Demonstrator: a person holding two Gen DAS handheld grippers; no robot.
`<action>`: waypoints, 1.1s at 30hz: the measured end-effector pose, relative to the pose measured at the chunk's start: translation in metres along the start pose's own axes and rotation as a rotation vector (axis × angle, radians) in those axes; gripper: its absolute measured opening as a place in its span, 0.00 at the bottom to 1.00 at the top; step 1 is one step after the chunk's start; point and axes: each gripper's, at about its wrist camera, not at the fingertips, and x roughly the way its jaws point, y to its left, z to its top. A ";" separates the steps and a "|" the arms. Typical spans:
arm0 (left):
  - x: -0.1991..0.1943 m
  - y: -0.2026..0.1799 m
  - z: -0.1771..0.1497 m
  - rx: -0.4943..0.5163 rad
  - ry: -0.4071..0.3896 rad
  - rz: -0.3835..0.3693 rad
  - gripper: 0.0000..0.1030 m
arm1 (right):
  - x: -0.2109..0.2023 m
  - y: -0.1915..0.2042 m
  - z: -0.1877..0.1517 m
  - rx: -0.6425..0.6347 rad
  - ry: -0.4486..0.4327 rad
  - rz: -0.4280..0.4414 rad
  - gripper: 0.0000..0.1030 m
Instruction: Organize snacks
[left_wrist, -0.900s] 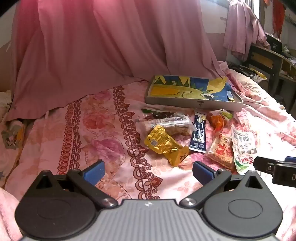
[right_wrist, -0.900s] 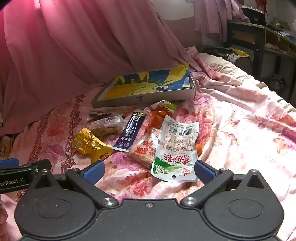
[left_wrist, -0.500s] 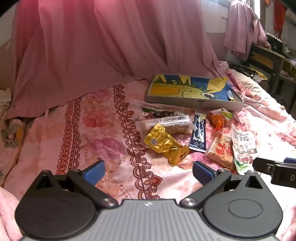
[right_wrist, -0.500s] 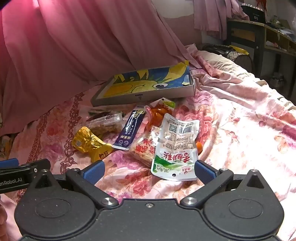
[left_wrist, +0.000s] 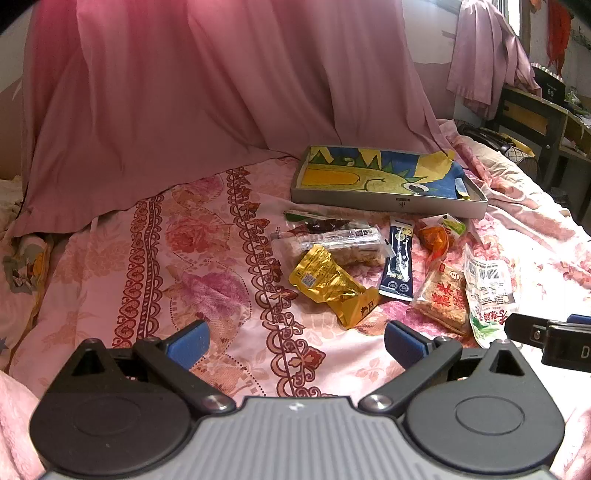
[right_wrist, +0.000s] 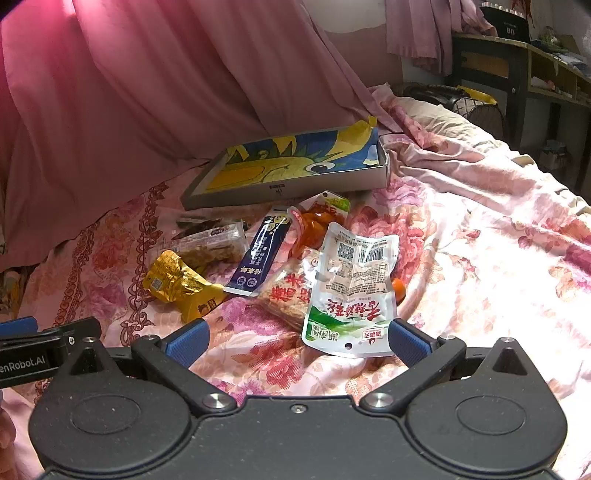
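**Both grippers wide and empty above the snack pile**

The left gripper (left_wrist: 295, 341) hangs with jaws spread over the pink floral bedsheet (left_wrist: 207, 258), gripping nothing; the right gripper (right_wrist: 297, 341) is likewise released, a white-and-green sealed pouch (right_wrist: 351, 291) lying just ahead between its blue pads; beside that pouch lie a crumpled gold foil packet (right_wrist: 181, 282), a dark blue stick sachet (right_wrist: 260, 254) and a clear rice-cracker bag (right_wrist: 286, 295); the shallow grey box with a yellow-and-blue lining (right_wrist: 288, 166) sits just behind them.
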 end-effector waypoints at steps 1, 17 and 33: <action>0.000 0.000 0.000 0.001 0.000 0.000 1.00 | 0.000 0.000 0.000 -0.001 0.000 0.000 0.99; 0.002 0.001 -0.003 0.002 0.004 0.001 1.00 | -0.001 0.002 0.007 0.001 0.006 0.002 0.99; 0.002 0.000 -0.002 0.002 0.006 0.000 1.00 | 0.002 0.001 0.000 0.002 0.011 0.004 1.00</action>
